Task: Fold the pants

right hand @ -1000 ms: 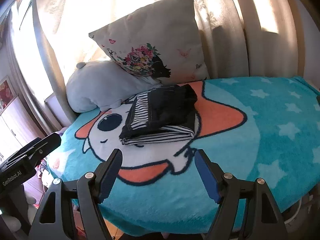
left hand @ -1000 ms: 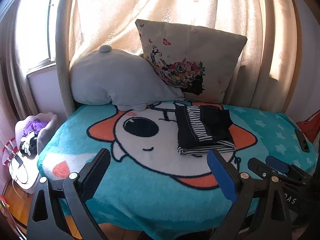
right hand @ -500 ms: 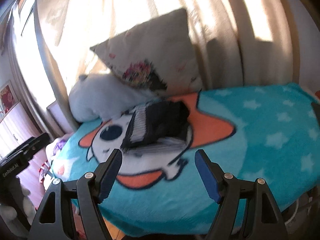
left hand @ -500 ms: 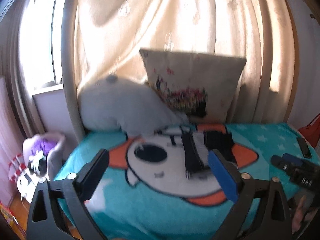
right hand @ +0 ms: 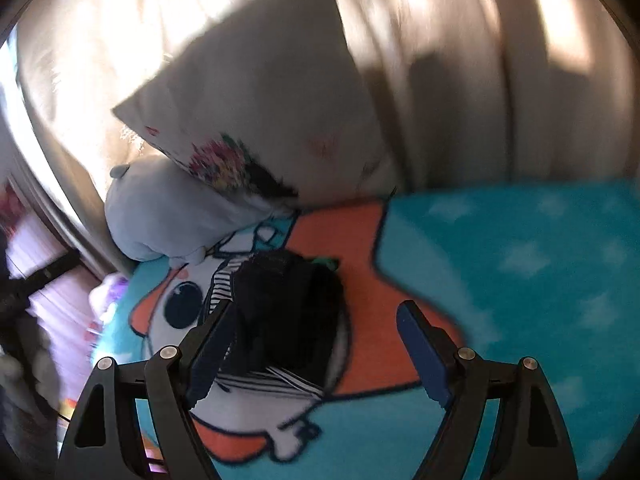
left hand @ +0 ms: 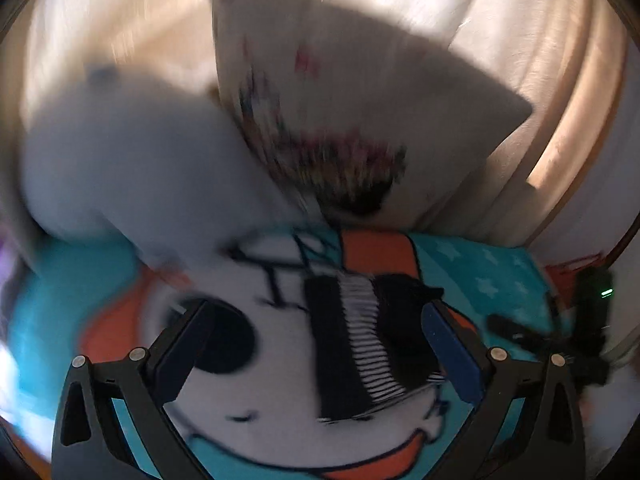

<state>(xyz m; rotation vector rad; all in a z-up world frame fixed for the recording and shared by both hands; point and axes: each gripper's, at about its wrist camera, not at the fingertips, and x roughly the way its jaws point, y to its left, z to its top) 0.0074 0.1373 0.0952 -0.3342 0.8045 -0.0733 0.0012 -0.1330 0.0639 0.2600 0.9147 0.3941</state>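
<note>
The pants (left hand: 360, 340) lie as a folded black bundle with black-and-white striped parts on the teal cartoon blanket (left hand: 248, 392). They also show in the right wrist view (right hand: 288, 316). My left gripper (left hand: 320, 352) is open and empty, its jaws spread just above the bundle's near side. My right gripper (right hand: 316, 352) is open and empty, close over the bundle, with its left finger in front of the fabric. Both views are motion-blurred.
A floral cushion (left hand: 340, 92) and a grey plush pillow (left hand: 132, 160) lean against the curtain (right hand: 480, 60) at the back. The blanket's teal starred part (right hand: 540, 260) spreads to the right. The right gripper's body (left hand: 576, 328) shows at the left view's right edge.
Both grippers have moved forward and down towards the folded pants, which now look much larger. Both stay open. The pants have not moved.
</note>
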